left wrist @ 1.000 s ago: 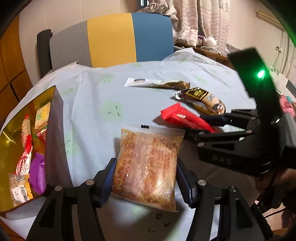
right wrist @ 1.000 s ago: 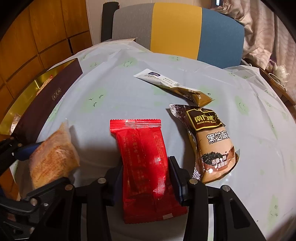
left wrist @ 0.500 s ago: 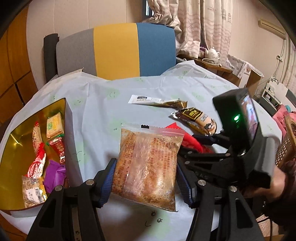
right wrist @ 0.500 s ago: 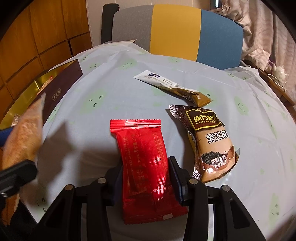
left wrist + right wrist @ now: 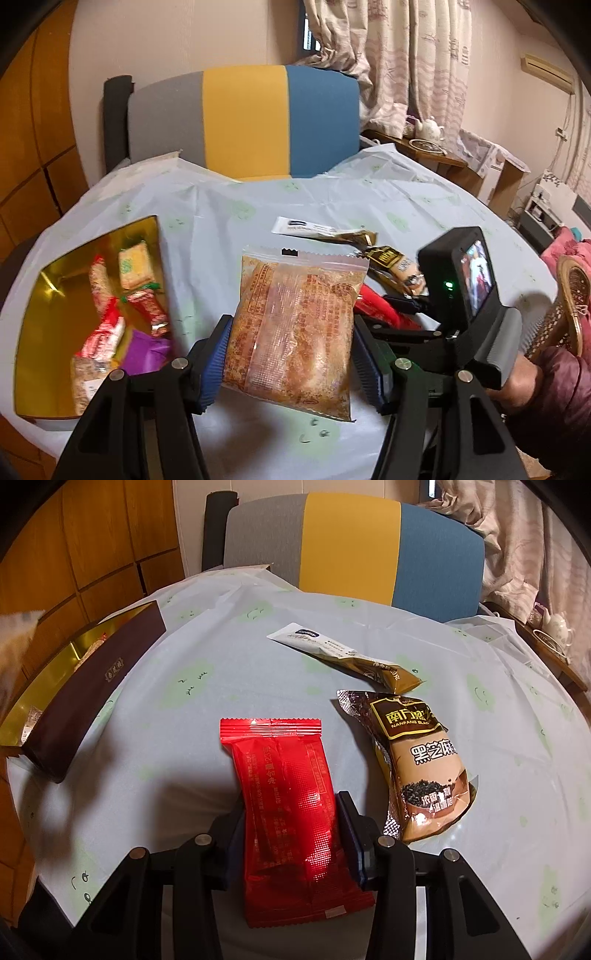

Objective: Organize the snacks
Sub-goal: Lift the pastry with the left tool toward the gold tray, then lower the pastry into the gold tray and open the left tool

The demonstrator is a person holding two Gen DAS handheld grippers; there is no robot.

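Only the left view shows the box's [image 5: 33, 332] contents; claws clench orange packet [image 5: 291, 332], red packet [image 5: 291, 801].

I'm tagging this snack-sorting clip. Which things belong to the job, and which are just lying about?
Job:
- orange snack bag, in the left gripper
- red packet, in the right gripper
- brown sesame pouch
- long sachet
- gold box holding snacks

Lying about:
- chair
- teapot
- curtains

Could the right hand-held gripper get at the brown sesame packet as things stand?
Probably not right now: the right hand-held gripper is shut on the red packet. The brown sesame packet lies flat on the table just beside it with nothing over it, so the way looks free once the red one is let go.
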